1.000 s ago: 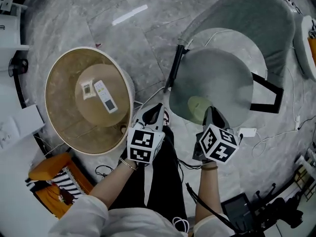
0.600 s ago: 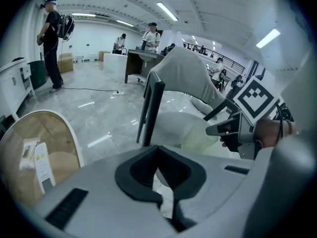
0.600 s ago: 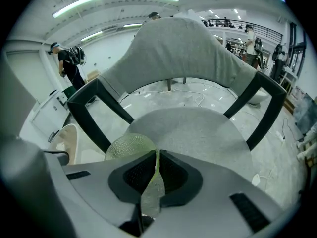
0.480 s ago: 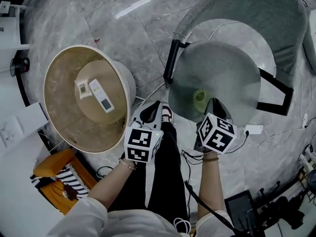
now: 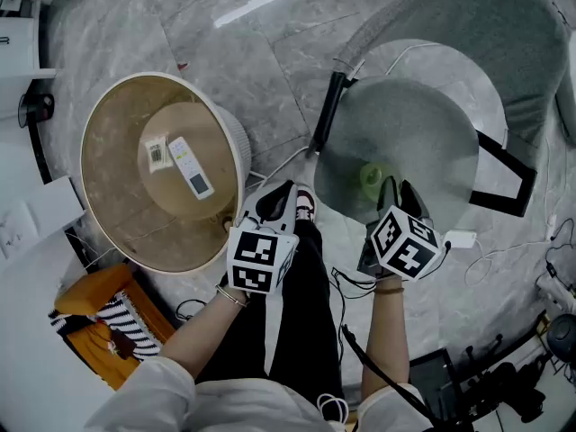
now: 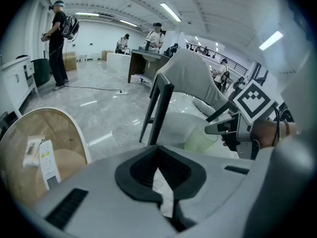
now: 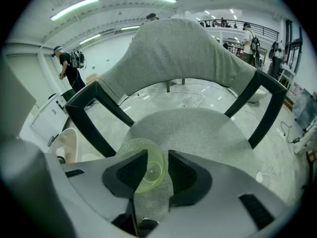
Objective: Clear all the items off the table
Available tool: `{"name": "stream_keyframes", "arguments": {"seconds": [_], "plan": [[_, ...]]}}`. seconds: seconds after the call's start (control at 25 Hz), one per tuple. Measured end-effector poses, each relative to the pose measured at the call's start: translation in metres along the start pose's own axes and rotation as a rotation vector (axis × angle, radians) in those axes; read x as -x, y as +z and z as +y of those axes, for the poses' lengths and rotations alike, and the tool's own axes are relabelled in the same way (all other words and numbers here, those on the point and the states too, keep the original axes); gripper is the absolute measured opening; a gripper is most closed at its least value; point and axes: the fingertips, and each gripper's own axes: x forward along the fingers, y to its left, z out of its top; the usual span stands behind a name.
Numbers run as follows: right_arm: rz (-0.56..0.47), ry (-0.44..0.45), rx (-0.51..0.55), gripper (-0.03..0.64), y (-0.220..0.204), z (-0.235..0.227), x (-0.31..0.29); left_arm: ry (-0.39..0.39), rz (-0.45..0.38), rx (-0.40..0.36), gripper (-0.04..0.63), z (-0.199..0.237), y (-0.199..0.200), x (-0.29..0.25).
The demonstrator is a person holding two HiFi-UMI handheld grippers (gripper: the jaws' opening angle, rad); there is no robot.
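ok, head view: round wooden table (image 5: 117, 219) sits at 10 o'clock of the left gripper (image 5: 274, 203). on it lie a white remote (image 5: 191, 167) and a small barcode label (image 5: 157, 153), the label just beside the remote at its 10 o'clock. grey chair (image 5: 423, 133) is at 2 o'clock of that gripper, and its black frame post (image 5: 326, 115) stands between table and seat. green cup (image 5: 372, 178) is on the seat near the front edge, at 11 o'clock of the right gripper (image 5: 400, 196). white plug block (image 5: 459, 238) with cables lies on the floor at 3 o'clock of the right gripper. orange bag (image 5: 90, 295) is on the floor at 7 o'clock of the table.

left gripper view: jaws closed tip to tip, nothing in them, hanging over bare floor. table with remote and label at 9 o'clock, chair post dead ahead at 12, cup and right gripper at 2 o'clock. a person (image 6: 58, 43) stands far off at 11 o'clock.

right gripper view: jaws have just been opening and now stand apart. the cup's rim sits between them, with the left pad over the cup and the right pad just clear of it, so no squeeze. seat fabric shows below, chair back at 12 o'clock.
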Motion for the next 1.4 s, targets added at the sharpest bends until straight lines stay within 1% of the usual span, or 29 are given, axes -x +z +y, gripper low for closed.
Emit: {"name": "stream_keyframes", "arguments": {"seconds": [0.16,0.36,0.48,0.64,0.72,0.84,1.0,1.16,1.28,1.4], "plan": [[-0.030,-0.035,0.001,0.170,0.005,0.000,0.008,0.010,-0.012,0.016,0.002,0.010,0.000,0.008],[-0.104,-0.084,0.042,0.175,0.021,0.013,0.029,0.032,-0.043,0.048,0.002,0.032,0.002,0.029],[-0.163,-0.088,0.089,0.173,0.037,0.038,0.045,0.059,-0.072,0.077,0.002,0.053,0.003,0.048],[-0.219,-0.050,0.155,0.173,0.049,0.095,0.062,0.110,-0.118,0.133,0.002,0.092,0.002,0.084],[-0.248,-0.013,0.193,0.170,0.052,0.130,0.068,0.142,-0.142,0.164,0.002,0.114,-0.001,0.102],[-0.288,0.081,0.276,0.156,0.049,0.195,0.071,0.207,-0.181,0.225,0.002,0.152,-0.012,0.132],[-0.292,0.209,0.376,0.138,0.026,0.294,0.075,0.298,-0.223,0.303,0.002,0.209,-0.035,0.182],[-0.294,0.361,0.480,0.126,0.009,0.394,0.088,0.424,-0.273,0.398,0.002,0.259,-0.053,0.242],[-0.296,0.452,0.551,0.081,-0.010,0.465,0.109,0.496,-0.314,0.450,0.002,0.291,-0.068,0.292],[-0.295,0.525,0.600,0.054,-0.027,0.516,0.126,0.555,-0.353,0.499,0.002,0.314,-0.083,0.329]]}}
